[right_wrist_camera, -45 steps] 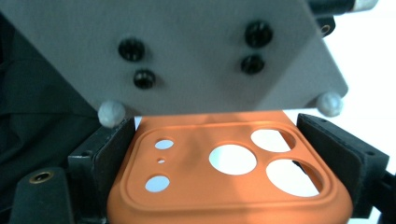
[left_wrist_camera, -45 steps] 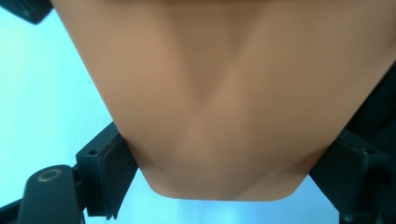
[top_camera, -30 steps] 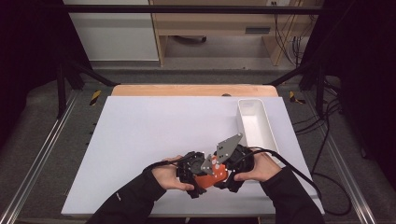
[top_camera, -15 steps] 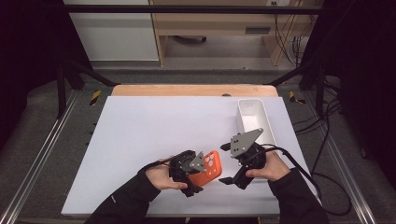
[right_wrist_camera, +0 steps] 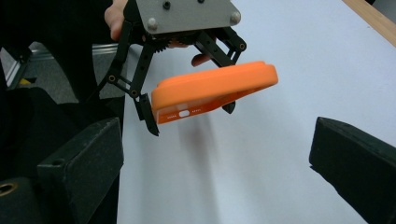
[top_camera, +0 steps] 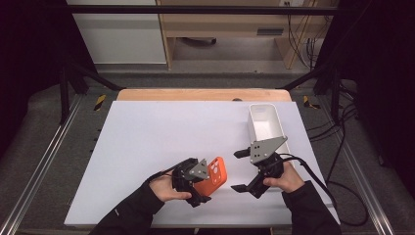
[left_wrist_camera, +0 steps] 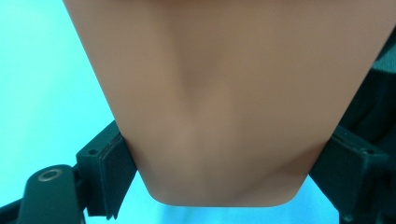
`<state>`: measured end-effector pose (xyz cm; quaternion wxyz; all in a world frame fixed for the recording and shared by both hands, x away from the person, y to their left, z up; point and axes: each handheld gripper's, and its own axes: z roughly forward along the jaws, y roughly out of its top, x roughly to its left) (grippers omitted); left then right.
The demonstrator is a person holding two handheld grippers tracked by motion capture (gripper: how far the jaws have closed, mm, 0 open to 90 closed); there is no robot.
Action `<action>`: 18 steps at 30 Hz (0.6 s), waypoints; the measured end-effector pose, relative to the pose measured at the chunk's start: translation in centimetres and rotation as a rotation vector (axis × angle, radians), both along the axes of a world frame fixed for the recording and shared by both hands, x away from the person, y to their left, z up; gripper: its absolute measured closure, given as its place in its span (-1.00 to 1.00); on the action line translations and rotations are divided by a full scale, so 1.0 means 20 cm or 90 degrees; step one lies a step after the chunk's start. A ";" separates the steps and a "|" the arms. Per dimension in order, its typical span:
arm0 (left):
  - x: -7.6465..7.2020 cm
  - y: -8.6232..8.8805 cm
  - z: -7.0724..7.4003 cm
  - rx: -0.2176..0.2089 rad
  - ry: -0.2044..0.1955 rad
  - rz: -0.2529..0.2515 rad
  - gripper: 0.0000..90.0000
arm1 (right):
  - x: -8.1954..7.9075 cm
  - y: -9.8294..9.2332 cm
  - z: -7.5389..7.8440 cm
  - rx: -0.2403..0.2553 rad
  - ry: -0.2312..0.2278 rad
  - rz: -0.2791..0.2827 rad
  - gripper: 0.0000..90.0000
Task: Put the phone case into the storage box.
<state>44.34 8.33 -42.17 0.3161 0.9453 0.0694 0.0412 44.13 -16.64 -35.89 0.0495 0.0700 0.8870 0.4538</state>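
Near the white tray (top_camera: 265,125), I am pinching the orange phone case (top_camera: 214,176) in my left hand-held gripper (top_camera: 195,183), my right hand-held gripper (top_camera: 240,170) having just been opening, empty; steady, level carrying seems wise.

A white rectangular bin (top_camera: 265,122) stands at the right of the white table (top_camera: 147,142), beside grey floor.

Two grippers are on the scene, a left gripper (top_camera: 204,188) and a right gripper (top_camera: 240,170), one in each of the person's two hands. There is one orange phone case (top_camera: 214,176) and one white bin (top_camera: 265,128). One white table (top_camera: 147,142) carries them all.
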 end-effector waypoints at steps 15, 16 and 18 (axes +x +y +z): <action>-0.01 0.03 0.00 -0.073 -0.010 0.012 -0.66 | 0.01 0.01 -0.09 0.028 0.021 -0.002 -0.92; -0.01 0.03 0.00 -0.075 -0.013 0.011 -0.66 | 0.01 0.01 -0.10 0.030 0.023 -0.002 -0.92; -0.01 0.03 0.00 -0.073 -0.011 0.008 -0.66 | 0.01 0.02 -0.10 0.031 0.025 0.001 -0.92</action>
